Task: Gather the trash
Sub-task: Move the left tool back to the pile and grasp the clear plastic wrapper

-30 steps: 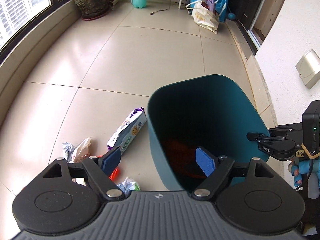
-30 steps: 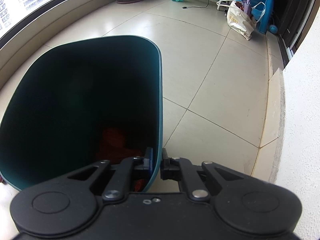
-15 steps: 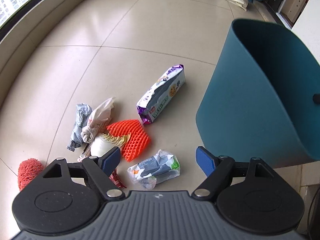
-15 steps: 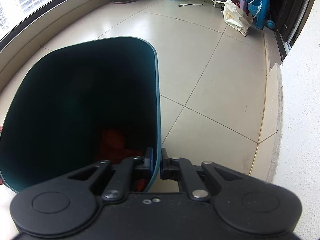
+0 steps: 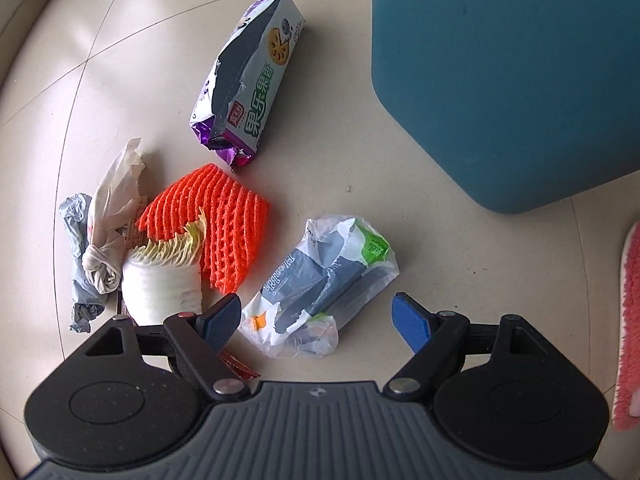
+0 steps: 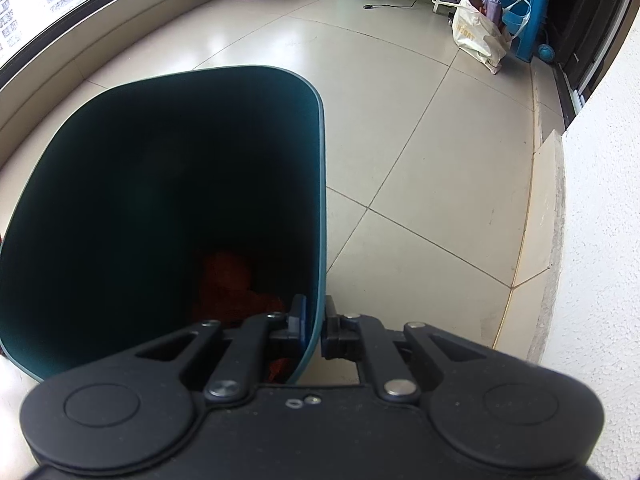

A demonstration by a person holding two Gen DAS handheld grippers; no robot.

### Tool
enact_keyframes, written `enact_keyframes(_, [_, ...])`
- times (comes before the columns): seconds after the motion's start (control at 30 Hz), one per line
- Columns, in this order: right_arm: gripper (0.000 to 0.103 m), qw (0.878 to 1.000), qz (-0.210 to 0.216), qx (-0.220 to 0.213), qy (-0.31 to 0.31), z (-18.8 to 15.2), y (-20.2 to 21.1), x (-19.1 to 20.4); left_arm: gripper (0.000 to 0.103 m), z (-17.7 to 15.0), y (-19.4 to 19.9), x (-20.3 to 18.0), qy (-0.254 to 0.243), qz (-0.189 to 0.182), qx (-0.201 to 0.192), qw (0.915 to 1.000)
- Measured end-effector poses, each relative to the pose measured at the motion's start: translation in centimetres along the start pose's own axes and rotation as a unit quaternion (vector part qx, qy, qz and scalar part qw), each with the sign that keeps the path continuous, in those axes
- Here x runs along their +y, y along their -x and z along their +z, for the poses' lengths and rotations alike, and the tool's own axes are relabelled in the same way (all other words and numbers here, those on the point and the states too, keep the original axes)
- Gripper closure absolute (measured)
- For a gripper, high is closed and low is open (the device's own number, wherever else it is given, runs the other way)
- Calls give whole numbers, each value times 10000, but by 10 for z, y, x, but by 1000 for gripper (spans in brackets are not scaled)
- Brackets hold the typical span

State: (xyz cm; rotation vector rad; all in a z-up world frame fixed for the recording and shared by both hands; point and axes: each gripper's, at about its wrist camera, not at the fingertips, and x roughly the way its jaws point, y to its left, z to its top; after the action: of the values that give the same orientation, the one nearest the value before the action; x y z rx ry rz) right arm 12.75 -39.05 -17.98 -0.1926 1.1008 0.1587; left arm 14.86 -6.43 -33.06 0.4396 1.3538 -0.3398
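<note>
The right gripper (image 6: 313, 326) is clamped on the near rim of the tall teal plastic waste bin (image 6: 168, 200), one pad inside the wall and one outside, with something orange-red lying dim at the bin's bottom. The left gripper (image 5: 318, 318) points down at the tiled floor (image 5: 360, 168) beside the bin (image 5: 512, 80) with its blue-padded fingers (image 5: 412, 322) spread wide and empty, a crumpled clear plastic bag with blue and green print (image 5: 320, 292) lying on the floor between them. Farther from the bin than that bag lie an orange foam fruit net (image 5: 224, 220), a white cabbage stub (image 5: 160, 284) and knotted white and grey bags (image 5: 96, 248), while a torn purple-and-white biscuit wrapper (image 5: 252, 80) lies apart, nearer the bin.
</note>
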Motion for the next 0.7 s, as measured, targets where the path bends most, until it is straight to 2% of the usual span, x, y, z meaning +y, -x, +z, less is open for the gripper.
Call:
enact_keyframes(0.17, [97,10000,-19,52,0,3,-2,1,21,1,-28,4,0,151,125,9998])
enact_keyframes(0.3, [97,10000,-43,80,-10,5,-4,3,21,-1,-42,14,408,-173,188,9988])
enact_keyframes(0.43, [97,9999,-45,84,-34,5,-6,3,23,-5,-46,18,581,-239,209,9978])
enact_keyframes(0.5, [97,9999,-45,78,-48,5,-6,2,43,-6,-49,20,659,-251,329,9970])
enact_keyframes(0.57, [97,10000,-40,71,-51,5,-6,2,46,-9,-51,21,671,-235,390,9967])
enact_keyframes(0.7, [97,10000,-23,49,-60,4,-5,1,63,-15,-47,21,738,-164,345,9965])
